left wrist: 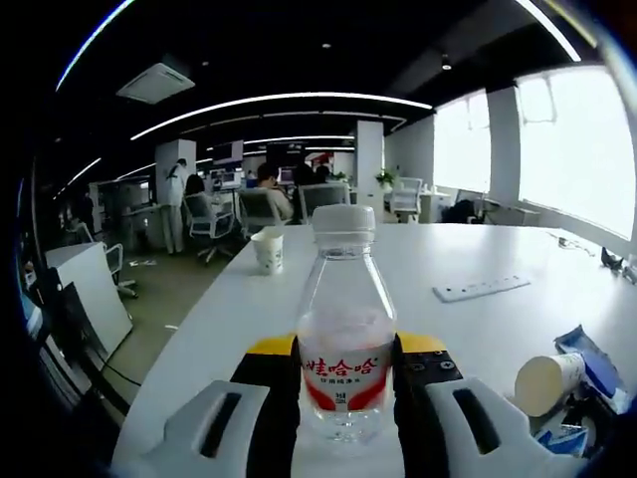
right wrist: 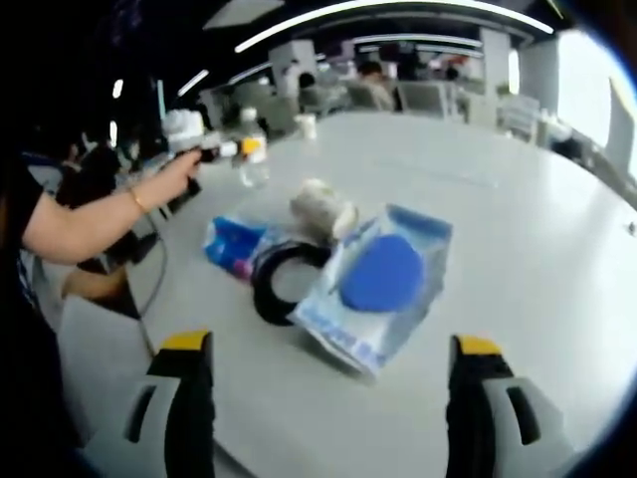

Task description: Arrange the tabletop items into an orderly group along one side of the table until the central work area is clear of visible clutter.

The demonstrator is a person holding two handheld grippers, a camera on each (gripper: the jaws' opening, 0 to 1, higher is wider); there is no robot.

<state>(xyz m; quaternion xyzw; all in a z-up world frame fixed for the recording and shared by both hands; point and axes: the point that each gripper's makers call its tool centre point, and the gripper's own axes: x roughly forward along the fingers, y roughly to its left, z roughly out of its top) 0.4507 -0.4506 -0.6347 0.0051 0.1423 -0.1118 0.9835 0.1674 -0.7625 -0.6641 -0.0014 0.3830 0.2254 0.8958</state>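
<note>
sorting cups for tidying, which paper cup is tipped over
The paper cup at the right beside the blue packets lies on its side; the far paper cup behind the water bottle stands upright.

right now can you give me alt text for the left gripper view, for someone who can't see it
The left hand-held gripper clamps a clear plastic water bottle with a white cap and red label, upright on a white table. Beyond it stand an upright paper cup and a white power strip; a tipped paper cup lies among blue packets at lower right.
</note>
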